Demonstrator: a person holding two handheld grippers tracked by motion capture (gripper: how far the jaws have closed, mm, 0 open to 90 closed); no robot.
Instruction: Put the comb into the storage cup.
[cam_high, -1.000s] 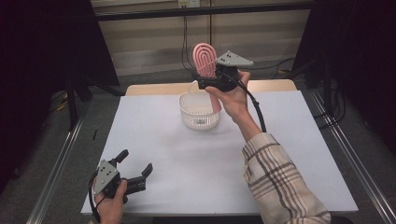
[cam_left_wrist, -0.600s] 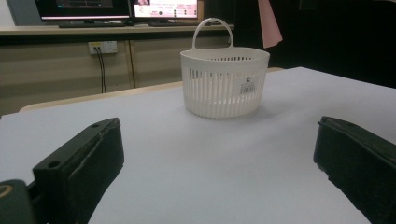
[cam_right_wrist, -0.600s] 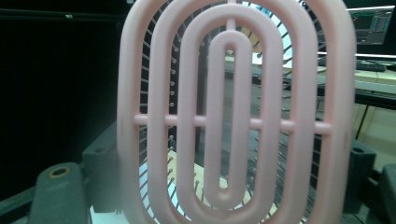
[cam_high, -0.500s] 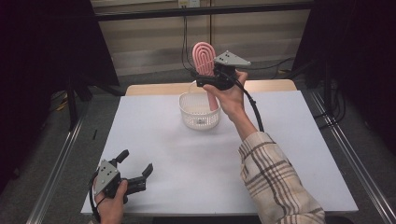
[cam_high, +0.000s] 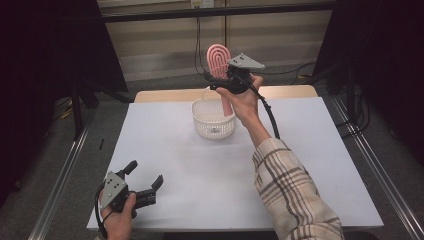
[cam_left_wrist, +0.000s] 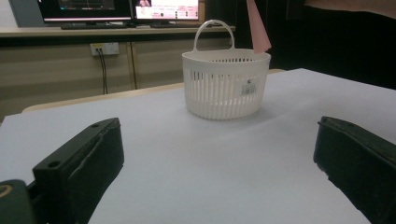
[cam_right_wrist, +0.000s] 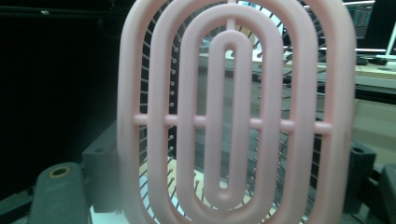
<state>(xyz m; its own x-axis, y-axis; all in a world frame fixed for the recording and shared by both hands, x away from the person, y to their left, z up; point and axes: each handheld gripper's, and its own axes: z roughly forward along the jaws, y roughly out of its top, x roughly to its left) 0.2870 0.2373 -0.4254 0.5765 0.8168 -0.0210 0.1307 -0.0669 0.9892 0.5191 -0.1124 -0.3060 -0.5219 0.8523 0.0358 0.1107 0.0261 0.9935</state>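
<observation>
The table (cam_high: 310, 165) carries one white basket (cam_high: 213, 120) near the middle of its far edge. Above it the right gripper (cam_high: 226, 85) is clamped on a pink brush (cam_high: 218, 61), held upright, handle tip dipping over the basket's rim. The step looks like lowering the brush in; next comes a straight drop, then release. The left gripper (cam_high: 146, 181) rests gaping and empty at the near left corner.

Right tool (cam_high: 222, 82) raised and gripping, left tool (cam_high: 145, 182) low, jaws apart
</observation>
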